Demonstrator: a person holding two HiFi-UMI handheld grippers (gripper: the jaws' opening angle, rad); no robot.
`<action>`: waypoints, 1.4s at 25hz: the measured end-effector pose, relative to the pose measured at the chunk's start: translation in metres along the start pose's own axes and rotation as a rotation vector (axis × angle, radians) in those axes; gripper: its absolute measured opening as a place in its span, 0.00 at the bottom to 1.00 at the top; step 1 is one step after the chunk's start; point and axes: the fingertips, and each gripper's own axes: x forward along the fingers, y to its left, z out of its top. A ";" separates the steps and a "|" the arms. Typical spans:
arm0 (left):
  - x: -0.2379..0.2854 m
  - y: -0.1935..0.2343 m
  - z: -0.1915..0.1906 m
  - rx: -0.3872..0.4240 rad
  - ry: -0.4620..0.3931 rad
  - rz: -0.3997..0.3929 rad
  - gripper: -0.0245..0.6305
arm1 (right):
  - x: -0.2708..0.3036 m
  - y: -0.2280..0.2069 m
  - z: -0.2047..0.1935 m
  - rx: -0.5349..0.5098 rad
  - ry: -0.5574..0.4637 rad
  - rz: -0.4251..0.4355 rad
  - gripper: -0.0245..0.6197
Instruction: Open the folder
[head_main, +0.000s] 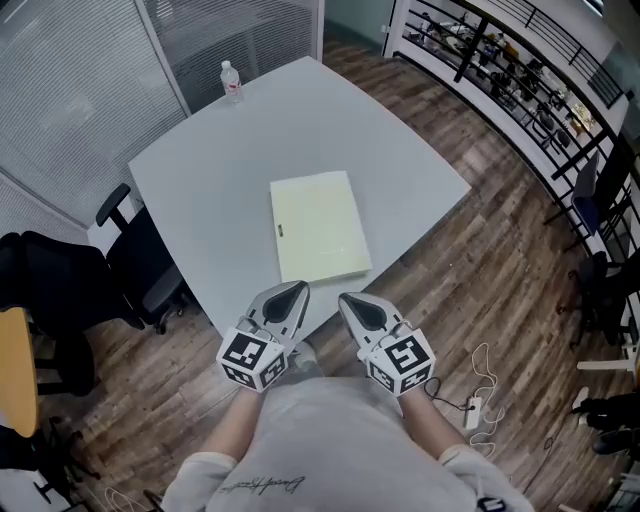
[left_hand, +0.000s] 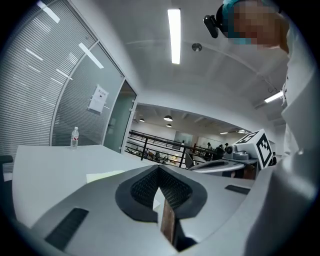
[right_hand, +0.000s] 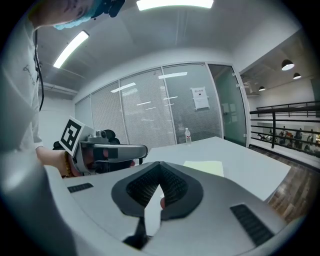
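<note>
A pale yellow folder (head_main: 318, 226) lies closed and flat on the white table (head_main: 220, 170), near its front corner. It shows as a thin pale sheet in the left gripper view (left_hand: 107, 175) and the right gripper view (right_hand: 205, 167). My left gripper (head_main: 296, 291) hangs at the table's near edge, short of the folder, its jaws shut with nothing between them (left_hand: 159, 170). Beside it my right gripper (head_main: 346, 299) is level with it, also shut and empty (right_hand: 160, 167). Neither touches the folder.
A water bottle (head_main: 231, 82) stands at the table's far corner. Black office chairs (head_main: 140, 260) sit at the left side. A black railing (head_main: 520, 60) runs at the upper right. A cable with a power strip (head_main: 475, 405) lies on the wooden floor by my right side.
</note>
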 end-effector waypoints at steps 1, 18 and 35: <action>0.000 0.006 0.002 0.000 0.000 0.003 0.05 | 0.005 -0.001 0.002 -0.004 0.004 -0.001 0.06; 0.035 0.037 0.010 -0.030 0.032 0.061 0.05 | 0.038 -0.038 0.009 0.000 0.081 0.083 0.06; 0.034 0.057 -0.016 -0.078 0.083 0.150 0.05 | 0.054 -0.067 -0.007 0.034 0.135 0.117 0.06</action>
